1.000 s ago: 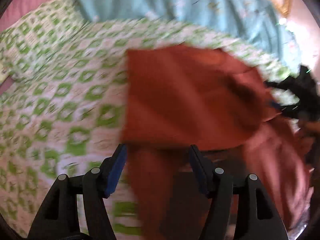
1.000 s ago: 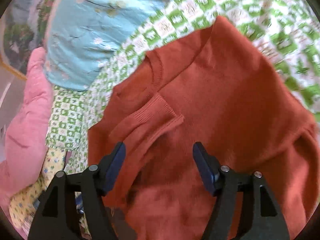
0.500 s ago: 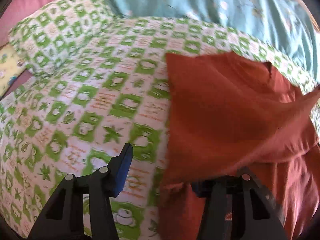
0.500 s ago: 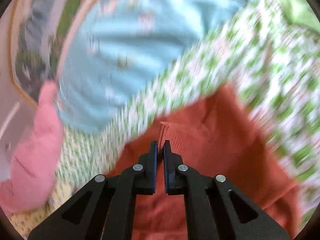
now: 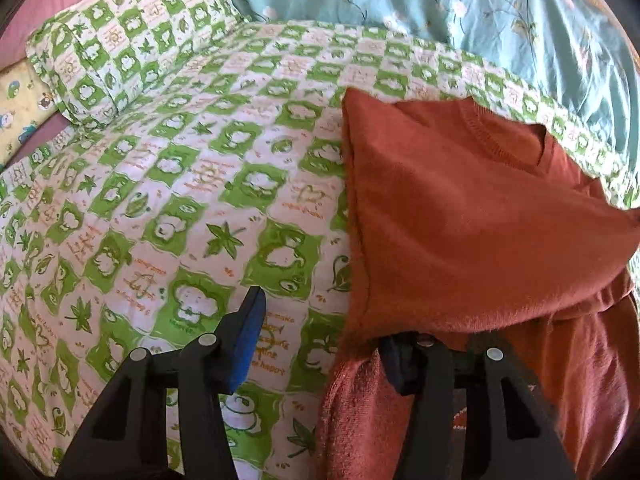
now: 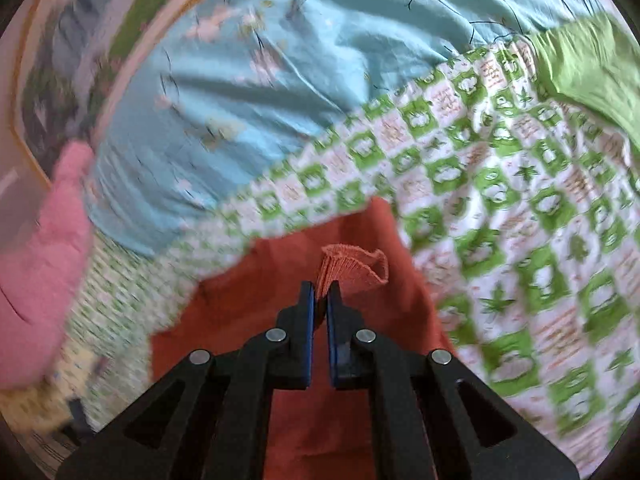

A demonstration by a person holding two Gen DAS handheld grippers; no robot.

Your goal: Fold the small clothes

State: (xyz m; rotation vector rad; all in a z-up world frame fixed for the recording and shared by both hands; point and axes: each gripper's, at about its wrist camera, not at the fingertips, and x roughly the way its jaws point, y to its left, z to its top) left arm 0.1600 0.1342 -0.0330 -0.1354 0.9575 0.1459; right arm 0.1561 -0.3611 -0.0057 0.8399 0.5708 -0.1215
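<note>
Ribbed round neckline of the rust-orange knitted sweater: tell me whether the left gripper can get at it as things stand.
Probably yes. The neckline lies exposed ahead of the left gripper, with nothing on top of it. But a fold of the sweater drapes over the gripper's right finger; the jaws stand apart.

a home bedroom: a bed spread with a green-and-white checked cotton sheet point(image 5: 192, 184), a matching checked pillow point(image 5: 132, 36), a light blue floral quilt point(image 6: 248, 92) and a pink blanket point(image 6: 36, 272).
</note>
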